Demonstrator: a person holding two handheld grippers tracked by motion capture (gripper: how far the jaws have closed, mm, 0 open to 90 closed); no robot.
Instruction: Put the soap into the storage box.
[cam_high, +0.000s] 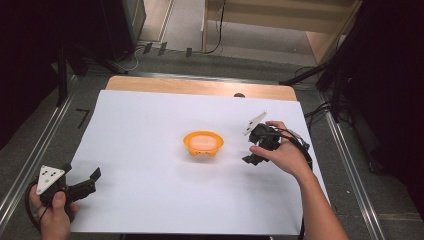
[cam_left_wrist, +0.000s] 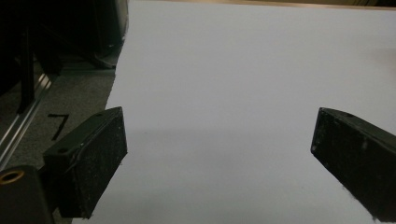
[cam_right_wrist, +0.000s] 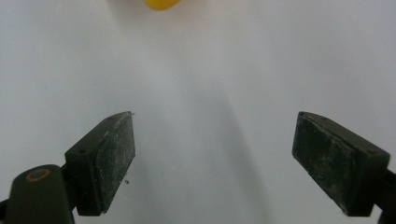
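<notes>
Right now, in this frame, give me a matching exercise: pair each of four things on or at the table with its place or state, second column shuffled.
Things:
1. orange bowl
2. left gripper
3. right gripper
4. white sheet

Places or states:
A. covers most of the tabletop
B. at the near left corner of the sheet, jaws open, nothing between them
C. stands near the middle of the sheet, touched by no gripper
D. just right of the bowl, jaws open over bare sheet

Pairs: 1-C, 2-B, 3-D, 4-A
</notes>
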